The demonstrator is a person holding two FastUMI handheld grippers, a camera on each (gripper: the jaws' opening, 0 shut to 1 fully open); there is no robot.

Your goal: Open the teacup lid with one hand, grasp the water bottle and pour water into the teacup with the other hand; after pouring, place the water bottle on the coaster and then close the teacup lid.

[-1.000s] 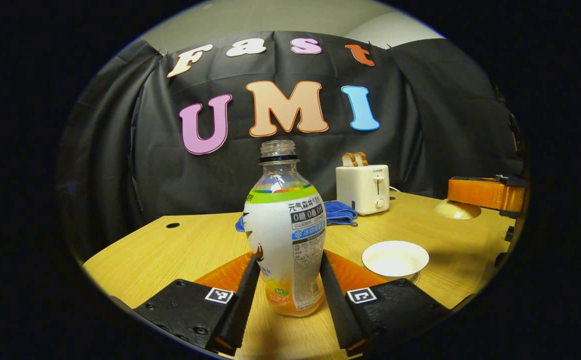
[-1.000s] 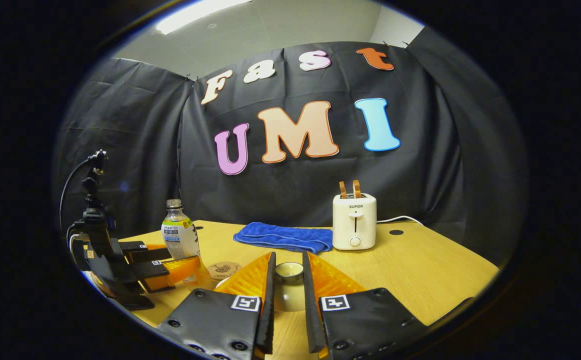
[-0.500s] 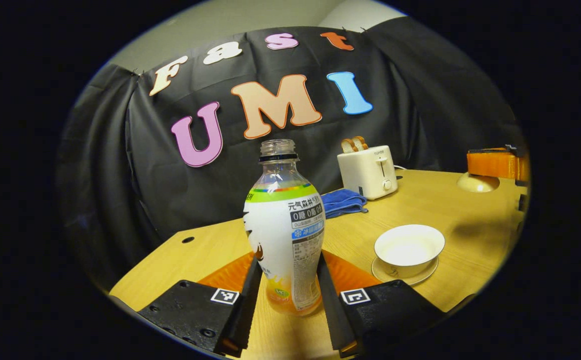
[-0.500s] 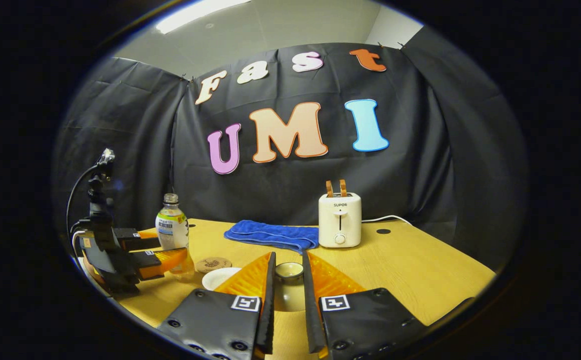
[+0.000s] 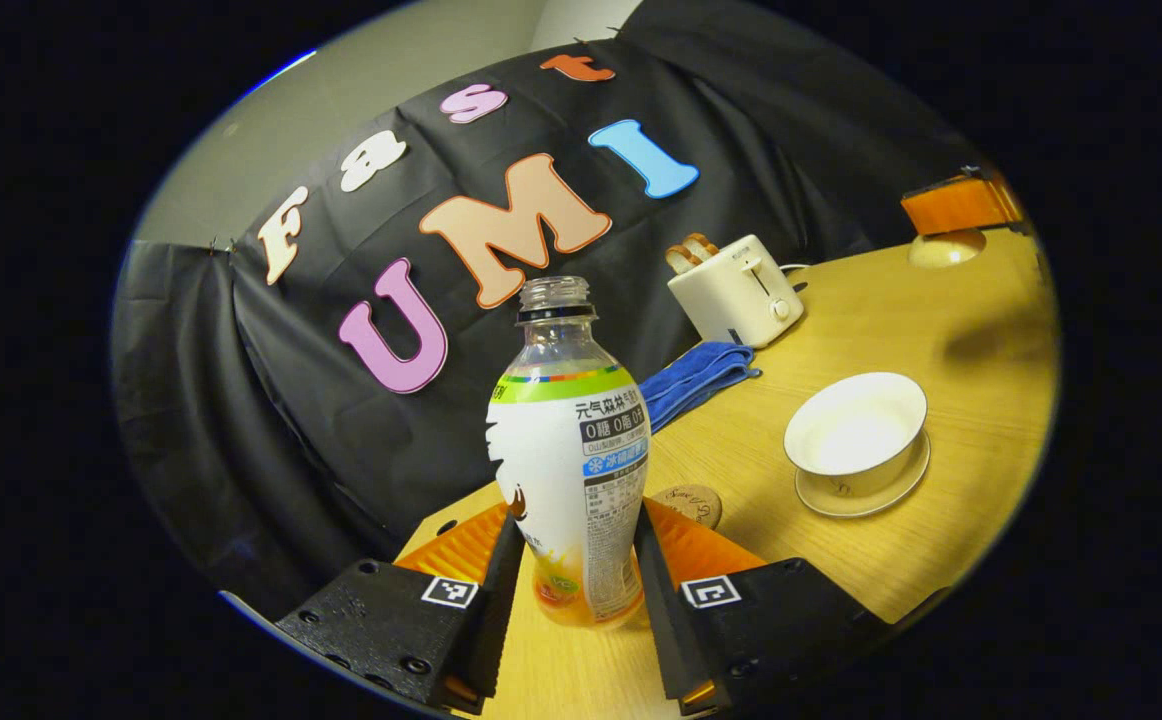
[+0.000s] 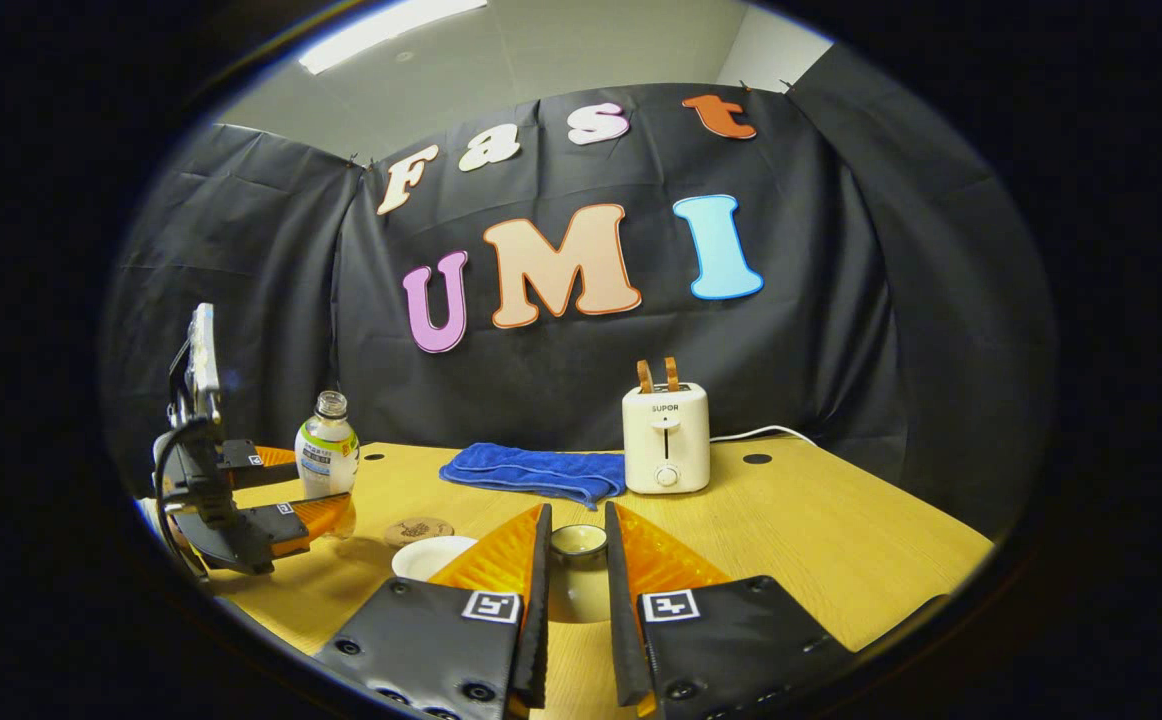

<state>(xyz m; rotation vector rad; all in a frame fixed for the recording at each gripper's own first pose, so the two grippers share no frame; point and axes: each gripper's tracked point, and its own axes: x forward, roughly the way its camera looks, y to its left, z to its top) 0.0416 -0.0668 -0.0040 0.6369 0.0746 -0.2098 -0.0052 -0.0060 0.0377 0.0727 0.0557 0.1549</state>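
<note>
The left gripper point(image 5: 569, 590) is clamped on the bottle point(image 5: 569, 470), one finger pressing each side of its lower body. The bottle has no cap, and its open neck points up along the gripper's view. In the left gripper view the whole scene is tilted, the counter point(image 5: 941, 320) sloping up to the right. Ahead and to the right of this gripper the open teacup point(image 5: 856, 433) sits on its saucer point(image 5: 866, 495). The coaster point(image 5: 693, 503) lies just beyond the right finger, between the gripper and the cup, partly hidden by that finger. Farther off to the right are a blue cloth point(image 5: 696, 375) and a toaster point(image 5: 736, 295) with two slices of bread in its slots.

The right gripper point(image 6: 573, 610) holds the lid point(image 6: 578, 575) between its two fingers, closed on it, with the knob end toward the far side. In the right gripper view, the left gripper point(image 6: 286, 505) shows well off to the left with the bottle point(image 6: 327, 458) in it, raised above the counter point(image 6: 841, 530). The coaster point(image 6: 418, 529) and the teacup point(image 6: 428, 556) lie ahead and left of the right gripper, the cup nearer and partly behind its left finger. The cloth point(image 6: 533, 472) and toaster point(image 6: 666, 438) stand farther ahead, near the wall.
</note>
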